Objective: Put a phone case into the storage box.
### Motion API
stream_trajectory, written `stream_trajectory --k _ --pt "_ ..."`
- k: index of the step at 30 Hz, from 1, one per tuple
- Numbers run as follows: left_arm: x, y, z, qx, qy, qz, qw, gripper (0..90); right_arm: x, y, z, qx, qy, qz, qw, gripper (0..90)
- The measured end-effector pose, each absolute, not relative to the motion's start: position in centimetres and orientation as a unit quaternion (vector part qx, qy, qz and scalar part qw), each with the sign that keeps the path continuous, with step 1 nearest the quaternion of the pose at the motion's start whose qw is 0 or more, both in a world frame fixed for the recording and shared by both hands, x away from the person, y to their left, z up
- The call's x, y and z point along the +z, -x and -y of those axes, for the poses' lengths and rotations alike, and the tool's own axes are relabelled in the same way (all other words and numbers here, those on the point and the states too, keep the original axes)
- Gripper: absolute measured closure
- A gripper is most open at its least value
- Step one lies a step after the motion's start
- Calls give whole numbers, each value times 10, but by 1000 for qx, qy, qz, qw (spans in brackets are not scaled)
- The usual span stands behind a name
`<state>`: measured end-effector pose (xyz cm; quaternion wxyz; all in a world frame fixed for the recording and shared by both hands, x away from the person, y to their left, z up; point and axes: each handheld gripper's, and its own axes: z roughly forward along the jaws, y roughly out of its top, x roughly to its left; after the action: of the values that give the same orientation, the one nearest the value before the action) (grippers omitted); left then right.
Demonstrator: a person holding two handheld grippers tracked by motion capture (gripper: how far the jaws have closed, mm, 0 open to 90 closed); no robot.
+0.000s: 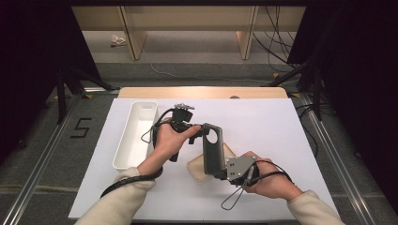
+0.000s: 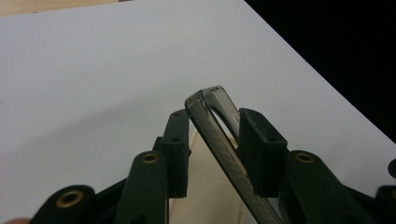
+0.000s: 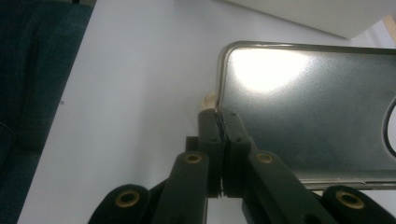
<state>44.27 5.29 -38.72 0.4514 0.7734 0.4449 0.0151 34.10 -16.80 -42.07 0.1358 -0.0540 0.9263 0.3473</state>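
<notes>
Right tongs [image 3: 219, 140] around unmarked phone case [image 3: 308, 102]

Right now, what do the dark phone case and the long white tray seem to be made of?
Dark translucent phone case: probably flexible plastic, satin finish; a soft glare spot, table showing through. Long white rectangular tray: likely rigid plastic, smooth, matte, rounded corners.

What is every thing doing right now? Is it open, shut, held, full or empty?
phone case: held up off the table, standing on end, both grippers on it.
right gripper: shut on the case's bottom edge.
left gripper: jaws either side of the case's top; one pad touches, the other stands apart.
white bin: empty, lying flat.
tan tray: flat under the case.
</notes>
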Motion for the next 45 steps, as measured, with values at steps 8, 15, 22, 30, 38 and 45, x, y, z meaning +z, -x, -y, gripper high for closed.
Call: stream_trajectory --k 8,15,22,30,38,45 --pt "-387 -442 -54 -4 -763 -453 461 678 -423 -341 167 344 56 -928 132 896" --pt "-383 -439 -53 -23 -747 -458 481 727 -425 -342 166 340 59 -929 135 896" --pt "-377 -434 -48 -37 -733 -455 504 782 -427 -344 166 331 56 -932 137 891" --pt "-369 -428 -45 10 -739 -429 519 816 -426 -347 167 358 30 -920 159 715" --pt "-366 -427 -52 51 -742 -411 527 815 -421 -351 173 403 -36 -898 171 499" --pt "-364 -428 -60 73 -743 -398 534 814 -417 -354 182 452 -100 -874 151 355"
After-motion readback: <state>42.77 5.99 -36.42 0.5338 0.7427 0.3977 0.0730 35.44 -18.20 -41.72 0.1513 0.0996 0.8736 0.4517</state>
